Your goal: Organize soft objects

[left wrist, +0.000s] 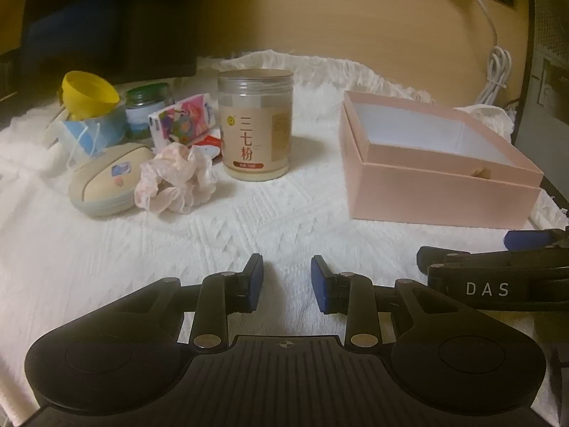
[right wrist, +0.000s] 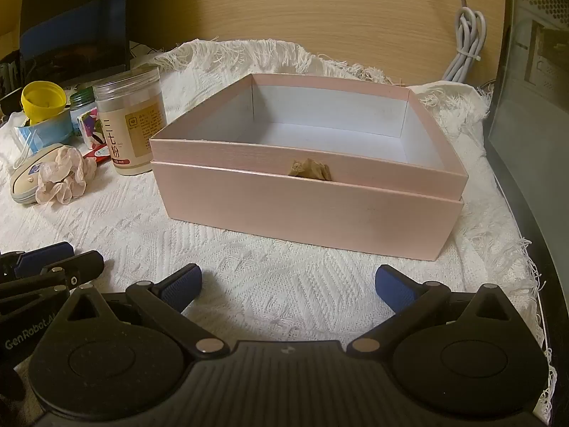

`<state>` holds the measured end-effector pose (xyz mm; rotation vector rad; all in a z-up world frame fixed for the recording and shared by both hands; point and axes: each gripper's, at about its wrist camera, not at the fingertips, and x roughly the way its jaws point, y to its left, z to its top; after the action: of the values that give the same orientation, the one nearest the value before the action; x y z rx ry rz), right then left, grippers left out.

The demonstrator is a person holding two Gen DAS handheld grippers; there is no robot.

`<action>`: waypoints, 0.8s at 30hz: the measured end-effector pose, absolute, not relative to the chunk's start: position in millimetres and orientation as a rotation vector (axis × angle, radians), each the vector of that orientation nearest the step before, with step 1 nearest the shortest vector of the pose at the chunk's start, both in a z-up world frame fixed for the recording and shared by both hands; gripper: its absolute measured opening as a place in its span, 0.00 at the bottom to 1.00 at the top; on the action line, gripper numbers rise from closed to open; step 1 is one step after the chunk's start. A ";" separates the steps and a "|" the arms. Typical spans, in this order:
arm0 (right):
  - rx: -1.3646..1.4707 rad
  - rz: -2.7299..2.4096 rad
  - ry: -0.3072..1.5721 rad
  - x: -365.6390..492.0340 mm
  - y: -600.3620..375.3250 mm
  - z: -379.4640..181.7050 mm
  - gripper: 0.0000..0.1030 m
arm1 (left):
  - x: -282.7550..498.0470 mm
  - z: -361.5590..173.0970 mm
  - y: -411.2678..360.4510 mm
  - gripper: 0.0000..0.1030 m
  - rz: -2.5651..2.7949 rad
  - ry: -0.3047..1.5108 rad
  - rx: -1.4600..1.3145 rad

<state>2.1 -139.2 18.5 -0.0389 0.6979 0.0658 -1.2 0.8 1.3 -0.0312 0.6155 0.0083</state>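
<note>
A pink-white frilly scrunchie (left wrist: 176,181) lies on the white cloth at the left, against a beige oval case (left wrist: 106,183); it also shows in the right wrist view (right wrist: 65,176). A blue face mask (left wrist: 87,135) and a printed tissue pack (left wrist: 183,122) lie behind it. An open pink box (left wrist: 441,192) with a white, empty inside stands at the right; it also shows in the right wrist view (right wrist: 306,210). My left gripper (left wrist: 287,279) is open and empty, low over the cloth. My right gripper (right wrist: 288,284) is open wide and empty, in front of the box.
A tall plastic jar (left wrist: 256,124) with a beige label stands between the clutter and the box. A yellow cap (left wrist: 89,92) and a green-lidded jar (left wrist: 147,110) sit at the far left. A coiled white cable (right wrist: 466,46) hangs on the wooden back wall.
</note>
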 end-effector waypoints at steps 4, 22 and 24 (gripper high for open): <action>-0.039 0.066 0.698 2.1 -139.2 18.5 1.00 | -1.3 0.9 0.0 0.33 0.010 0.615 -0.025; -0.039 0.066 0.698 2.0 -139.2 18.4 1.00 | -2.2 0.7 0.2 0.33 0.012 0.616 -0.020; -0.039 0.066 0.698 2.0 -139.2 18.3 1.00 | -2.2 0.5 0.1 0.33 0.012 0.616 -0.020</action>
<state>2.0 -139.2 18.3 -0.0391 0.6979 0.0657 -2.2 0.1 0.5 -0.0196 0.6156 0.0122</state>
